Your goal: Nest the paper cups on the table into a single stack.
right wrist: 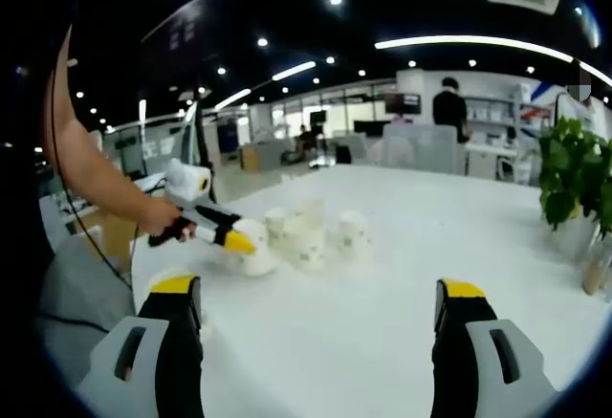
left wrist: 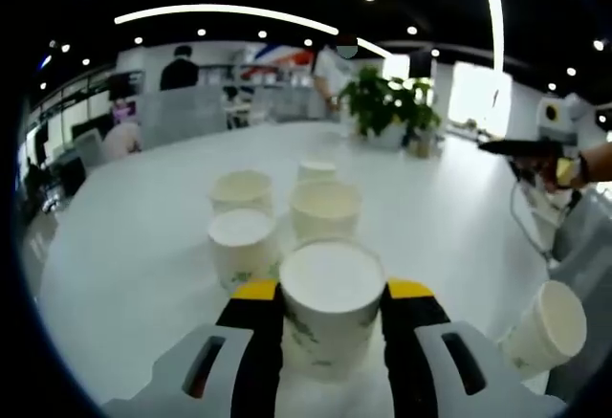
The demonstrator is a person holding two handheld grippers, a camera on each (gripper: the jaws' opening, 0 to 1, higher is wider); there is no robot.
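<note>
1. Left gripper (left wrist: 330, 305): jaws closed on a held cup (left wrist: 330, 308), upright, mouth up, one jaw at each side of its wall.
2. Just beyond the jaws: four cups (left wrist: 325, 209) stand clustered on the worktop (left wrist: 143, 246); the nearest lie directly ahead, axes vertical. One more cup (left wrist: 547, 330) lies tilted off to the right.
3. Right gripper (right wrist: 320, 308): jaws wide apart, empty, cluster well ahead.
4. Judgement: left gripper is nearer; the held cup must align over an open mouth ahead.

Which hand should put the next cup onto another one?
Probably left. The left gripper is shut on a white paper cup, right beside the other upright white paper cups. The right gripper is open, holding nothing.
</note>
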